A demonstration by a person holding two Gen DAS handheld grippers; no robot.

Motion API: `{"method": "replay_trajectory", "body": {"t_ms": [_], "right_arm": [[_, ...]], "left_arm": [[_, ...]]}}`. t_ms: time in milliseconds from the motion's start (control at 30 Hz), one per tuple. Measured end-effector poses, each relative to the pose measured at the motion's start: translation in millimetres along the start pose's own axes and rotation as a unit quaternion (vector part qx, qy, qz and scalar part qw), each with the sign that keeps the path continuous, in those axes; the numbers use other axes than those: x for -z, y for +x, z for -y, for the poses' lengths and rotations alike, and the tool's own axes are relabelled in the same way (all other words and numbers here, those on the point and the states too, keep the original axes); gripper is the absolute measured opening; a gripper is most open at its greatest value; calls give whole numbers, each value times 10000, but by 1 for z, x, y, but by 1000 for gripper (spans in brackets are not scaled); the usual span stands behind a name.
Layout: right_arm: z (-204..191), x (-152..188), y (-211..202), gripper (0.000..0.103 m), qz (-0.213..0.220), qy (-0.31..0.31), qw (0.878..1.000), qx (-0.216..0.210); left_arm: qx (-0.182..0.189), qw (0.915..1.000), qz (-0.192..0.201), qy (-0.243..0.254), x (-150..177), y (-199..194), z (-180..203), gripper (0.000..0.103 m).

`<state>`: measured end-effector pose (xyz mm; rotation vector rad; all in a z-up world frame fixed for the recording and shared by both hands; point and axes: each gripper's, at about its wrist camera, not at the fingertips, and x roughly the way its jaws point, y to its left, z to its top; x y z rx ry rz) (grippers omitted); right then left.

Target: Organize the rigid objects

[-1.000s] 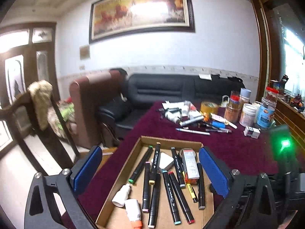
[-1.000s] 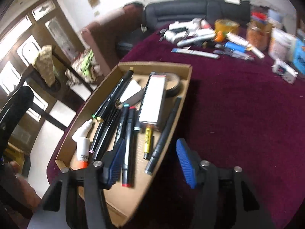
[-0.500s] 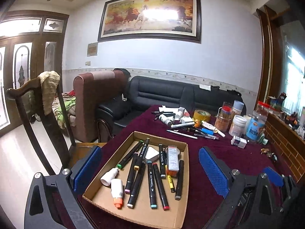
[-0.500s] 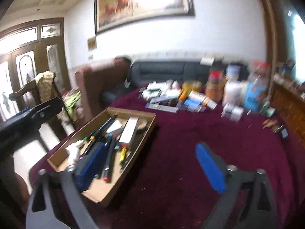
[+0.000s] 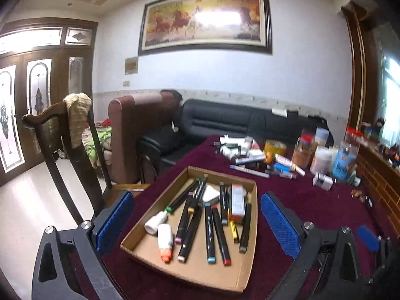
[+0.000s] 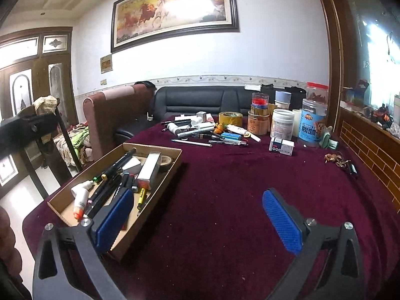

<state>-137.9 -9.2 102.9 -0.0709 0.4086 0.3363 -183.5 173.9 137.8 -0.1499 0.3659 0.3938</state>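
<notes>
Left gripper [image 5: 197, 222]: held above the cardboard tray [image 5: 246, 270], blue pads spread wide with nothing between them.
Right gripper [image 6: 200, 222]: just right of the tray over bare maroon tablecloth [image 6: 237, 187], fingers parted and empty.
Tray: sits at the table's near left corner, beside a dark wooden chair [image 5: 57, 135].
Tray contents: black markers [image 5: 212, 227] lying lengthwise, a white bottle with an orange cap [image 5: 165, 241] toward the tray's near left side, an orange-and-white box [image 5: 237, 202] toward its far right, a small yellow pen [image 5: 233, 230] near the box.
Loose items: pens, tubes and a blue lighter-like piece [image 6: 231, 136] scattered well beyond the tray's far end.
Beyond them: a roll of yellow tape [image 6: 230, 118], jars and a blue-labelled canister [image 6: 313, 125].
Small white carton [image 6: 281, 147]: alone on the cloth, far right of the tray.
</notes>
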Motion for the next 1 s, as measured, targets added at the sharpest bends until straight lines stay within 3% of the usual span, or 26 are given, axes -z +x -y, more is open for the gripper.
{"method": "replay_trajectory", "body": {"t_ms": [533, 1000], "right_arm": [[-35, 11, -1, 103, -138, -557, 9983, -37], [-56, 17, 10, 103, -339, -847, 9958, -36]], "left_arm": [[-347, 9992, -210, 52, 12, 6, -9, 102], [-409, 9972, -620, -30, 19, 23, -18, 102]]}}
